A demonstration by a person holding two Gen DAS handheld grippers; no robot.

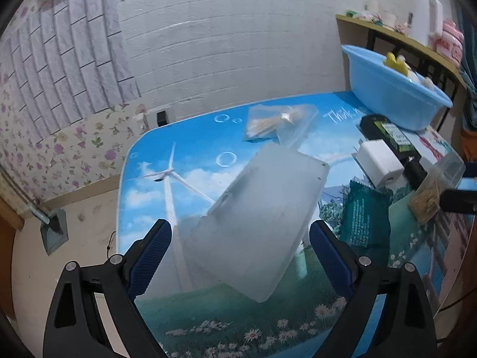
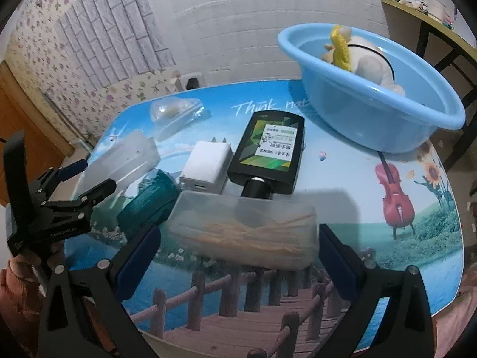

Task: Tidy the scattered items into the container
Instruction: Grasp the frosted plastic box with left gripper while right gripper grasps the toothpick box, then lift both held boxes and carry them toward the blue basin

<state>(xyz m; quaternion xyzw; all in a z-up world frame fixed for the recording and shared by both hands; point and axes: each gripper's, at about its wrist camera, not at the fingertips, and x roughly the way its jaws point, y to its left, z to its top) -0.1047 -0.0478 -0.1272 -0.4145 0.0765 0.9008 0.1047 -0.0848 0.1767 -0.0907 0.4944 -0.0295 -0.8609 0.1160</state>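
Observation:
A frosted plastic box (image 1: 256,223) lies on the picture-printed table between the wide-apart fingers of my open left gripper (image 1: 241,256), with gaps on both sides. In the right wrist view a clear box of toothpicks (image 2: 241,232) sits between the fingers of my open right gripper (image 2: 238,262), and the pads are not pressing on it. The blue basin (image 2: 372,137) stands at the far right of the table with a yellow and white plush toy (image 2: 342,44) inside. My left gripper (image 2: 89,179) also shows around the frosted box (image 2: 125,161).
A white charger (image 2: 208,164), a black device with a green label (image 2: 268,149), a green packet (image 2: 149,203) and a clear bag of swabs (image 1: 277,122) lie between the boxes and the basin. A cluttered shelf (image 1: 417,41) stands behind the basin.

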